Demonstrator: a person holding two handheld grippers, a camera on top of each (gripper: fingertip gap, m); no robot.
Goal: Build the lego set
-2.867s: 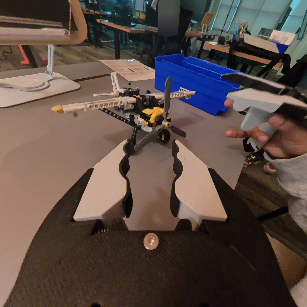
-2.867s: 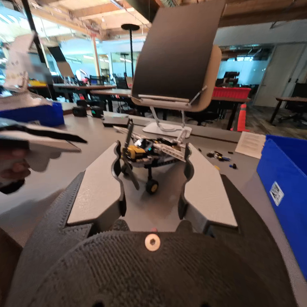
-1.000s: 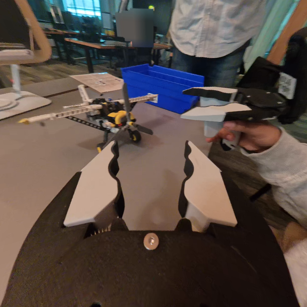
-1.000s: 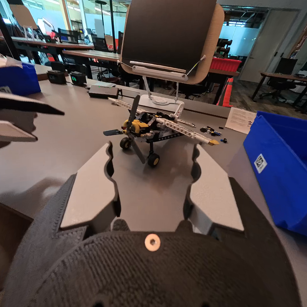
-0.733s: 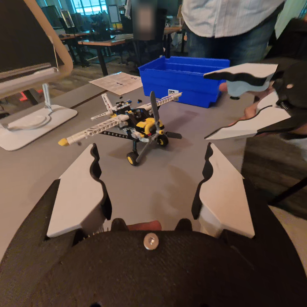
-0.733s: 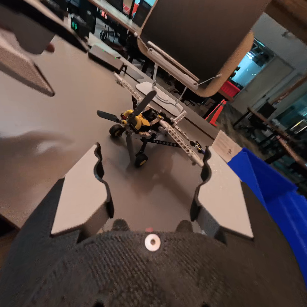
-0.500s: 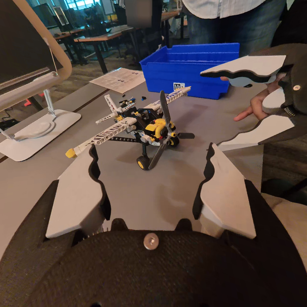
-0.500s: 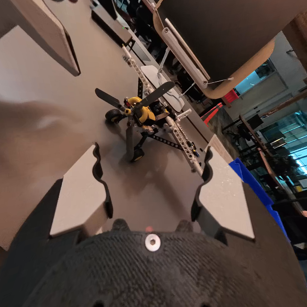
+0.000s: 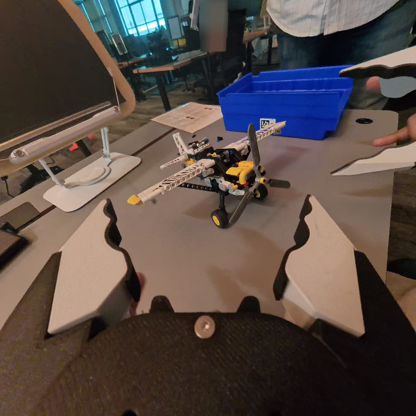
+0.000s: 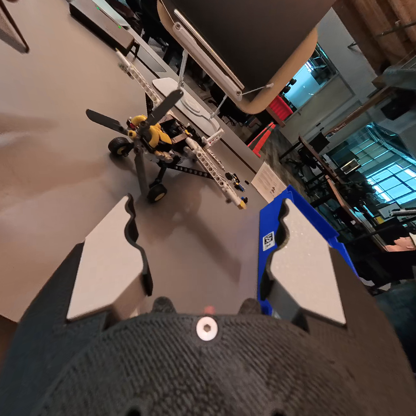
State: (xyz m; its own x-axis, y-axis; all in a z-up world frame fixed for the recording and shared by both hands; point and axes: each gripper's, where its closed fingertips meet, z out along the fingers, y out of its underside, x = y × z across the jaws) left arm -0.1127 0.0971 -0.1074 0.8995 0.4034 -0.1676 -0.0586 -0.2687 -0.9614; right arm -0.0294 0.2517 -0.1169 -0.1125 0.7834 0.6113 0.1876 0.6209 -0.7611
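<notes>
My left wrist view looks level, slightly down across the table (image 9: 191,258); my right wrist view rolls steeply. Both share the lego plane (image 9: 216,173) (image 10: 157,144), near.

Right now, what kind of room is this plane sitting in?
Probably a big shared office or workshop. The lego plane stands on a grey table, with more desks behind, large windows and office chairs.
</notes>
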